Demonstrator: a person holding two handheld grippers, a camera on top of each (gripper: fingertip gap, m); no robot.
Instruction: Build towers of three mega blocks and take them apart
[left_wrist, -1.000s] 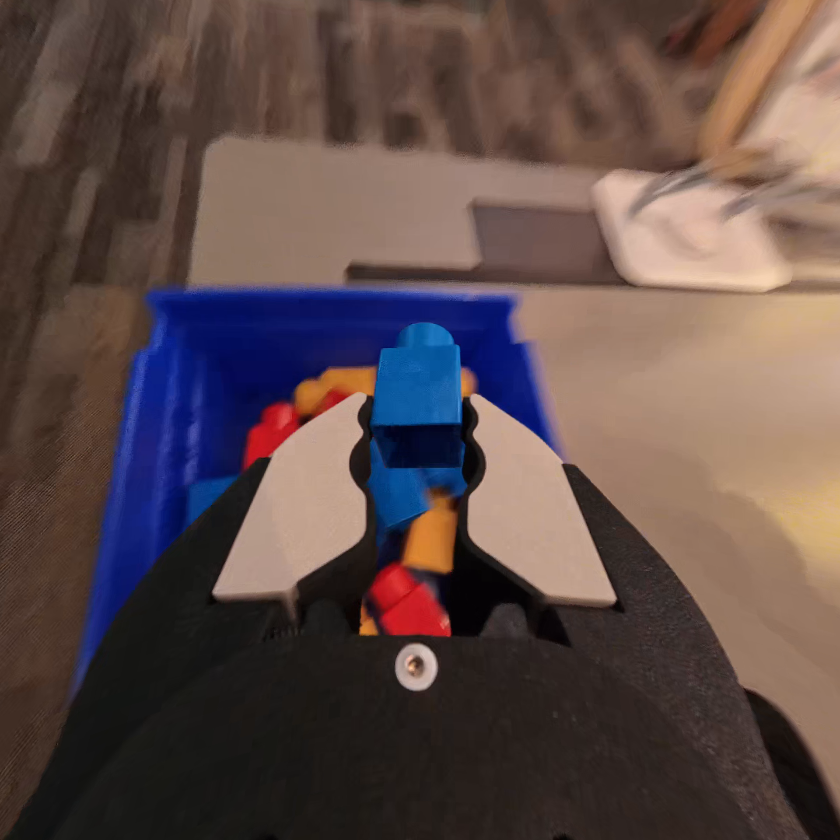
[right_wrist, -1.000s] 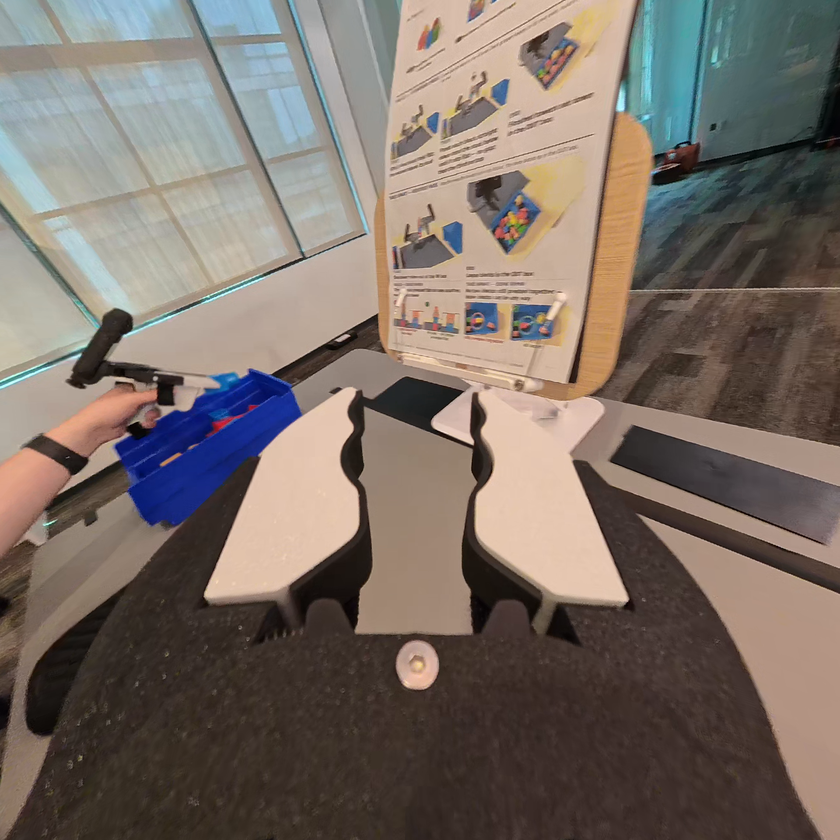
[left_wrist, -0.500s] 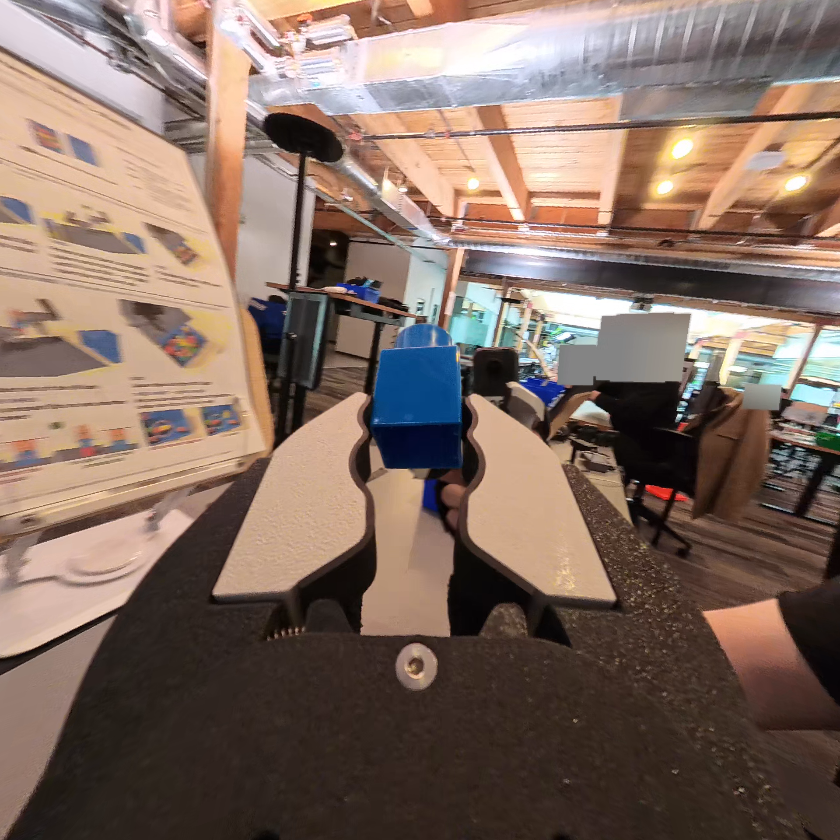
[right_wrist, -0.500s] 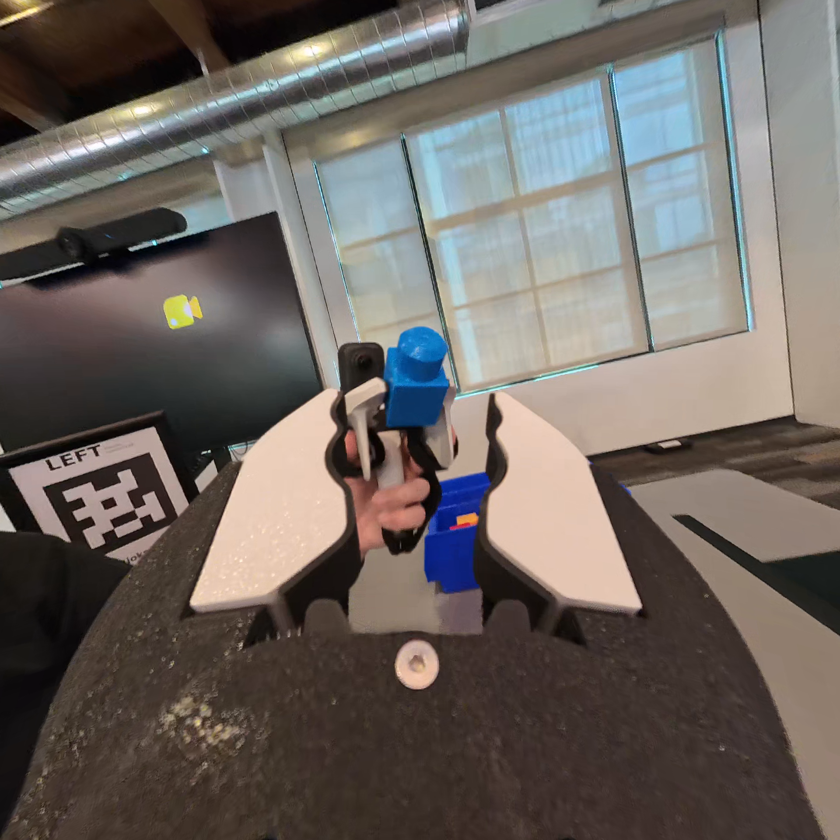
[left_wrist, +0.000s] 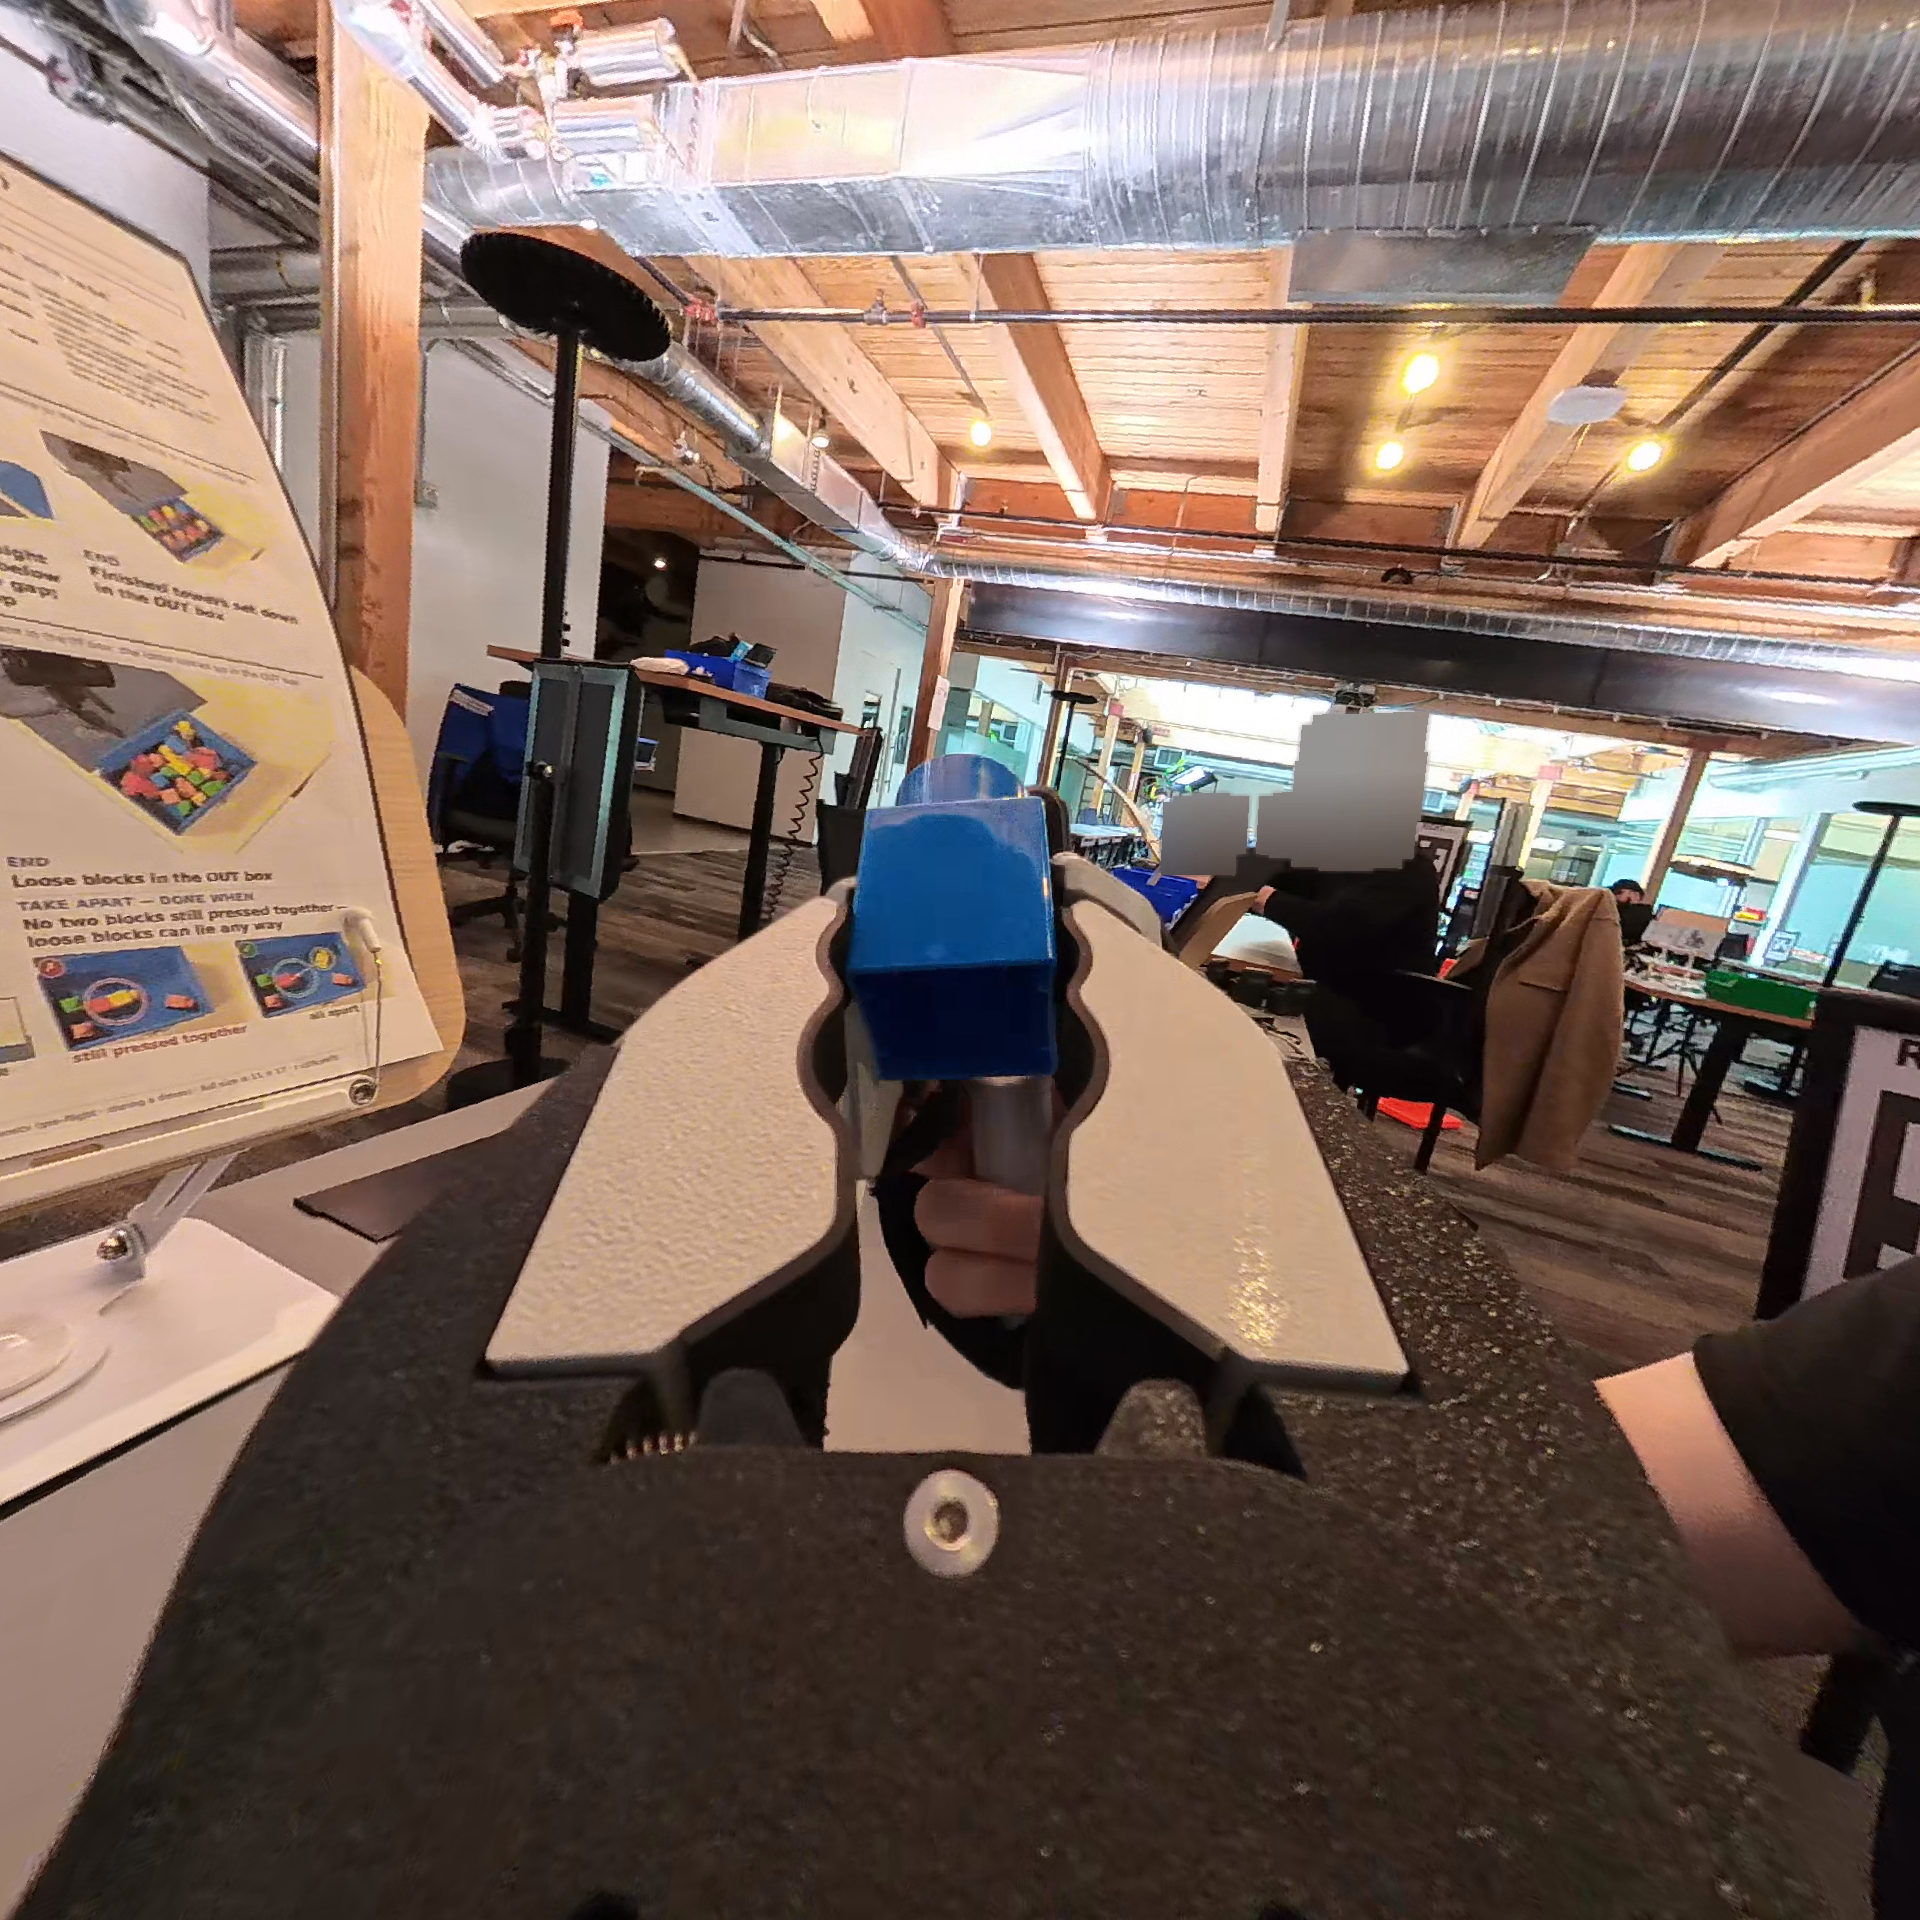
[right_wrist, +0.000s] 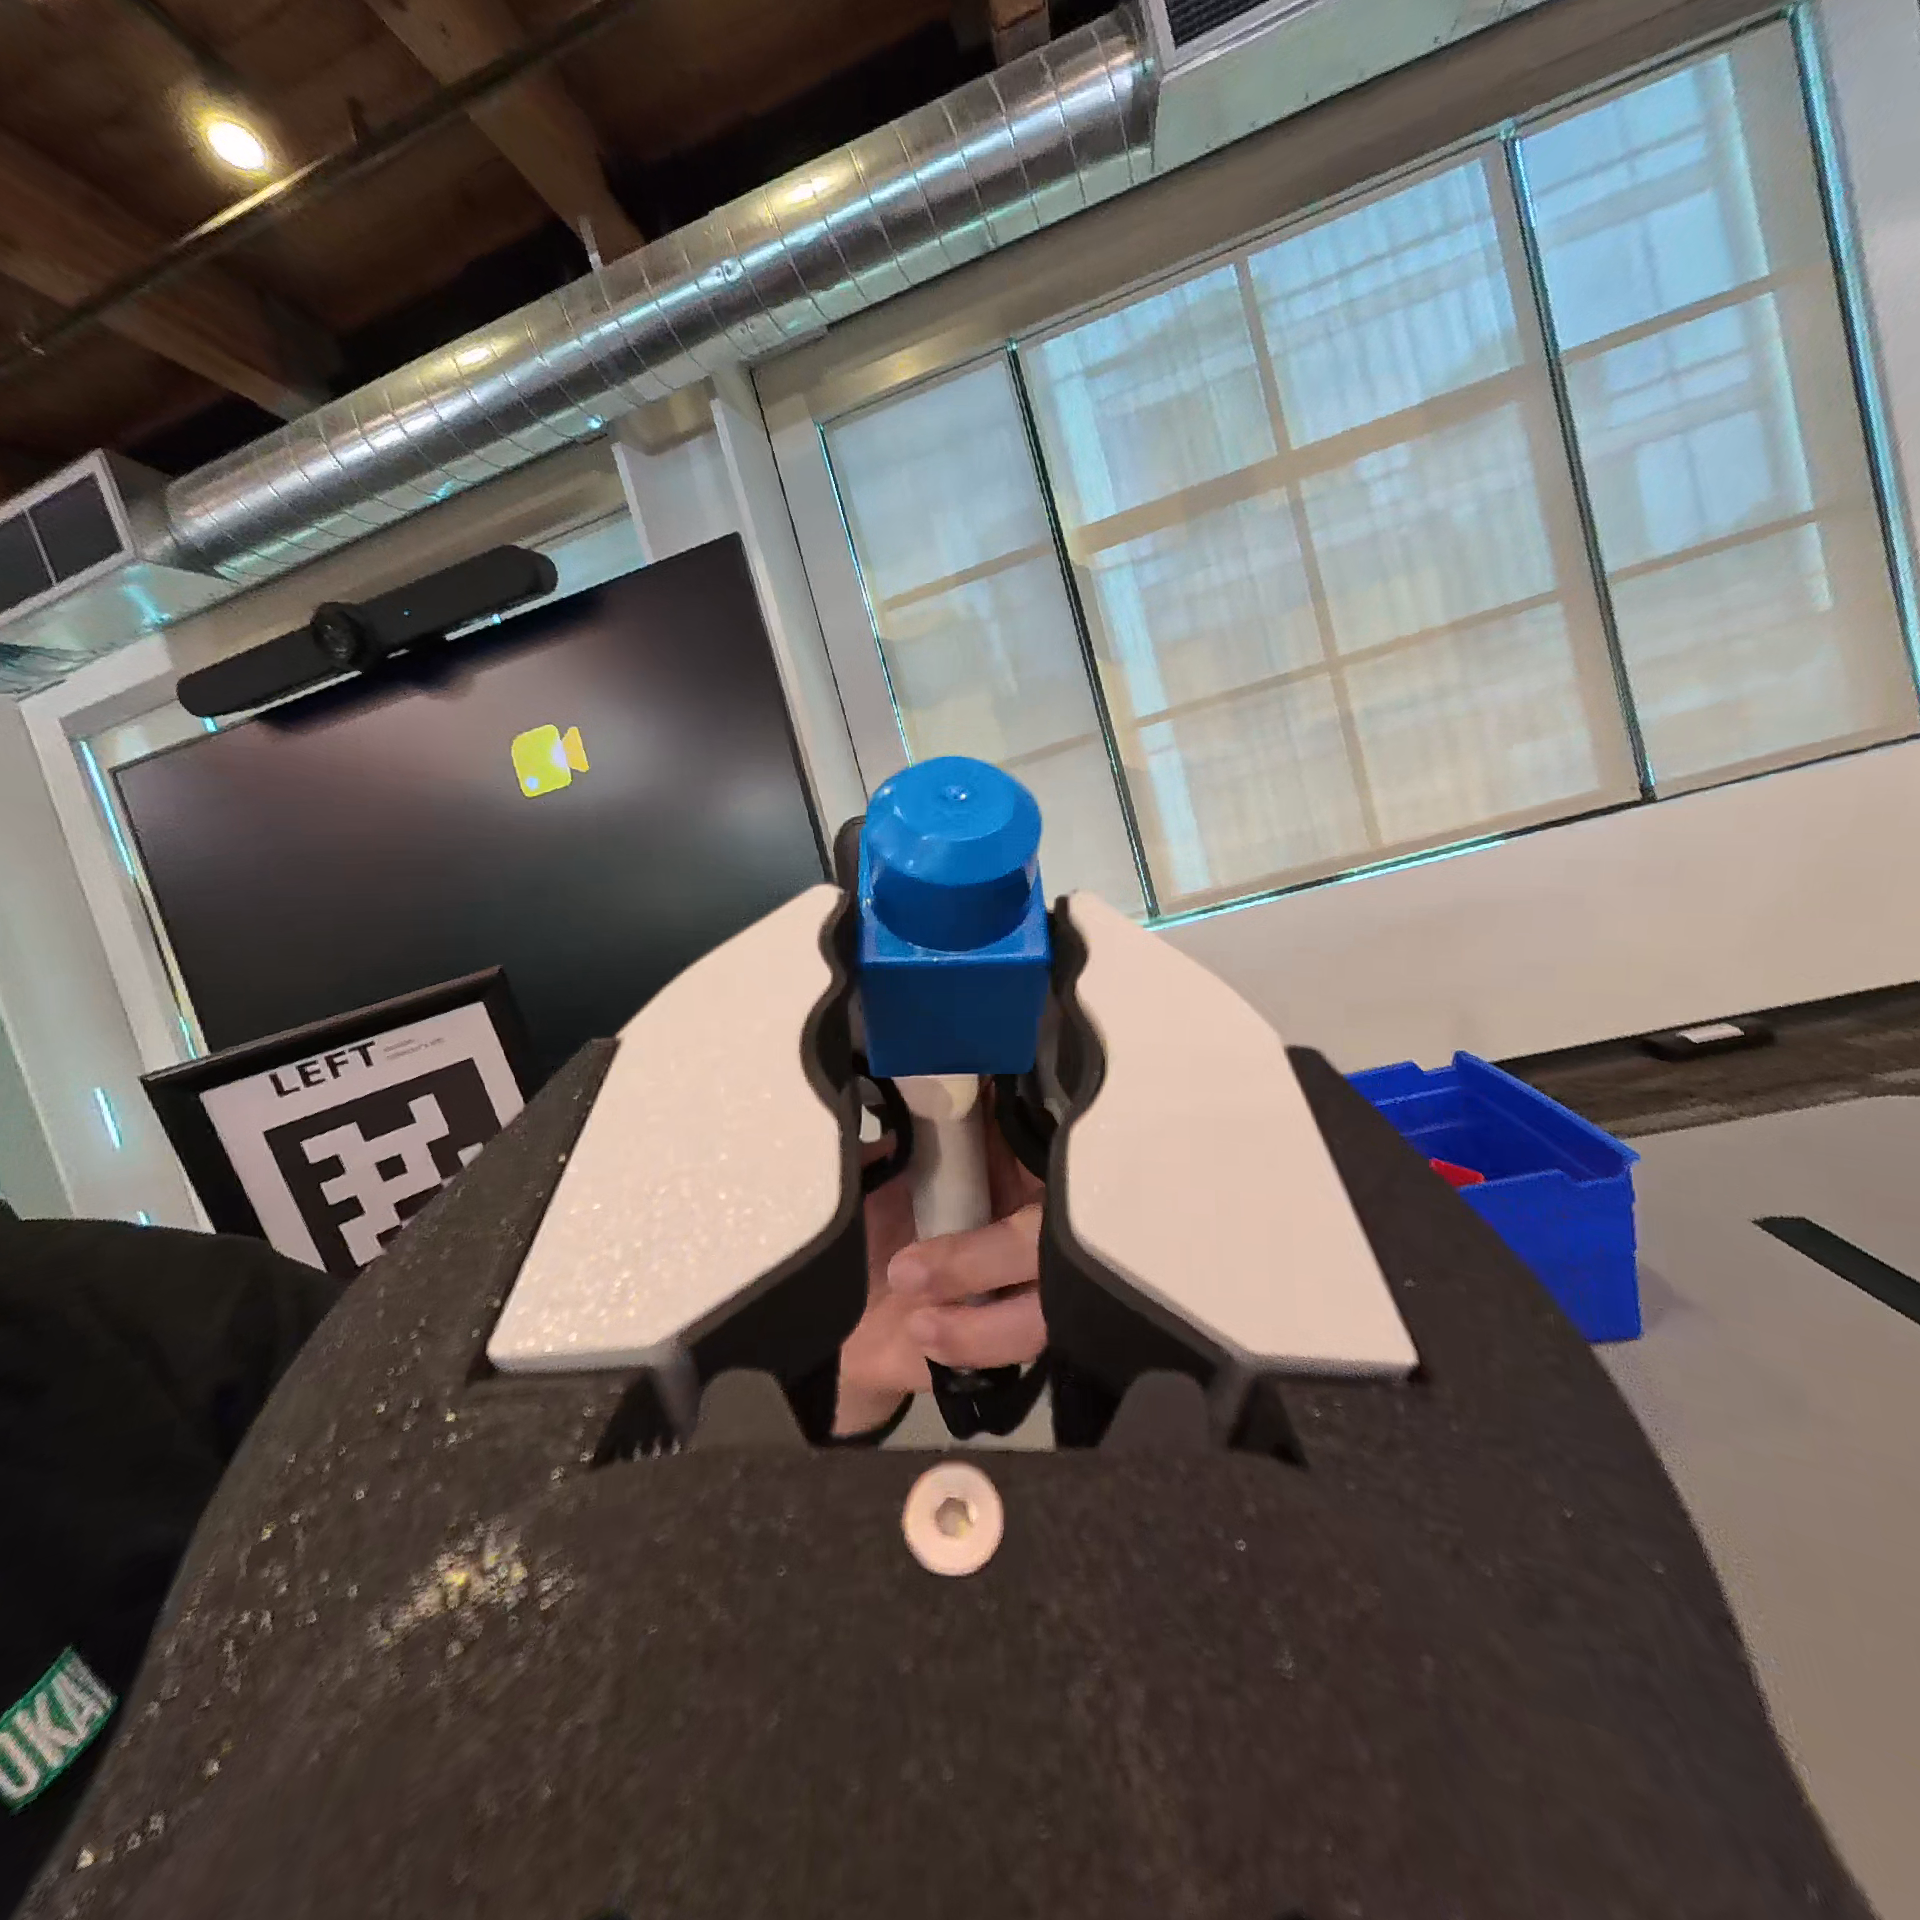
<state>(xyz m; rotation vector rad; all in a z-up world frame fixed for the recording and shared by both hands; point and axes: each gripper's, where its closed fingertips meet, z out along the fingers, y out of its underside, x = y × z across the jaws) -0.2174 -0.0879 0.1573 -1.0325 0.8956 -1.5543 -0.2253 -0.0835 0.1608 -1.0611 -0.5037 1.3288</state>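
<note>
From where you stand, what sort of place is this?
Most likely an open-plan office or lab workspace. Desks and an office chair stand under exposed wooden beams and metal ducts. A large wall screen hangs beside tall windows, and a blue bin of toy blocks sits on the table.

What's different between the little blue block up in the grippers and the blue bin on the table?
The blue block is held up in the air, clamped by the left gripper; the blue bin rests on the table. The block is a closed cube with one round stud on top; the bin is an open-topped box with something red inside. Both are bright blue.
</note>
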